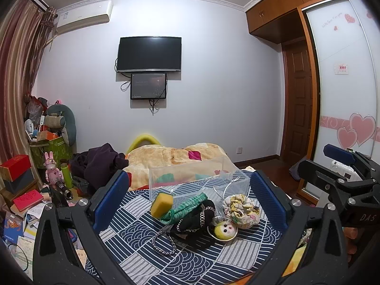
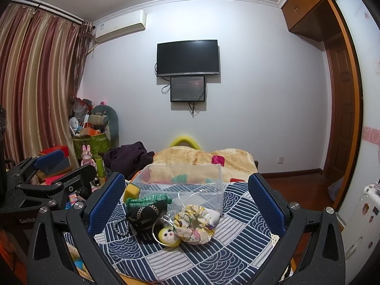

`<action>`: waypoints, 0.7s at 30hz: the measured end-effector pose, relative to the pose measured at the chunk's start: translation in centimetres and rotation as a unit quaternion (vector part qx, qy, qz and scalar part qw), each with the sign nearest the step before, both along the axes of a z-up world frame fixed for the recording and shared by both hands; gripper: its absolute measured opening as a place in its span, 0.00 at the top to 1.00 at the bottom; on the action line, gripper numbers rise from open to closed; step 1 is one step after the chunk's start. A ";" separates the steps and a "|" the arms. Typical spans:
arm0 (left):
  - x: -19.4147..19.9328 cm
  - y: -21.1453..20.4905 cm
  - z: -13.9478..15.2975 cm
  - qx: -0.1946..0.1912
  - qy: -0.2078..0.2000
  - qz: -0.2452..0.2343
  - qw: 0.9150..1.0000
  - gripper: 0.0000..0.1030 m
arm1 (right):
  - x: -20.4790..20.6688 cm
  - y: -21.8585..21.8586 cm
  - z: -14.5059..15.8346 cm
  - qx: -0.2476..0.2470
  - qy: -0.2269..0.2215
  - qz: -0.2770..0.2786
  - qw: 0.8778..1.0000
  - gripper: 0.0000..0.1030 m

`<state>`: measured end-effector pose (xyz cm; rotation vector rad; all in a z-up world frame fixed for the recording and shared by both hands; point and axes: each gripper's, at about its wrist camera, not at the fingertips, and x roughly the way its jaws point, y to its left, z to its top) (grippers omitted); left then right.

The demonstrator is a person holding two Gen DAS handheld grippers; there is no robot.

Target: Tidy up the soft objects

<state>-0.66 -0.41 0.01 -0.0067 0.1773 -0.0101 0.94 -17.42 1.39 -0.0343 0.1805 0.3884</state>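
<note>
Both the left tool (image 1: 187, 198) and the right tool (image 2: 186, 200) hover with jaws spread wide and empty above the soft things heaped on the patterned bed cover (image 1: 237, 256): from left to right the yellow sponge (image 1: 162, 204), green knit piece (image 1: 187, 206), black pouch (image 1: 197, 223) with its braided cord (image 1: 163, 243), round yellow doll (image 1: 225, 230) and floral scrunchie (image 1: 242, 210). Since they touch and overlap, I judge a pinch could snag the cord or drag a neighbour along. The clear plastic box (image 1: 190, 175) just behind them looks empty, and being light could slide if bumped.
</note>
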 end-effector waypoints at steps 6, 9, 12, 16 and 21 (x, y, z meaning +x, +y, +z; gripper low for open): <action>0.0 0.0 0.0 -0.001 0.000 -0.001 1.000 0.00 | 0.0 0.0 0.0 0.000 0.000 0.000 1.000 0.00; -0.1 -0.1 0.0 0.000 0.000 -0.001 1.000 0.00 | 0.0 0.0 0.0 0.001 -0.001 0.000 1.000 0.00; -0.1 -0.1 0.0 0.000 0.000 -0.001 1.000 0.00 | -0.1 -0.1 0.0 0.003 -0.002 0.001 1.000 0.00; 0.0 -0.1 0.0 -0.001 0.000 -0.001 1.000 0.00 | -0.1 0.0 0.0 0.003 -0.003 0.001 1.000 0.00; 0.0 -0.3 0.1 0.000 0.001 -0.003 1.000 0.00 | -0.1 0.0 0.0 0.003 -0.002 0.001 1.000 0.00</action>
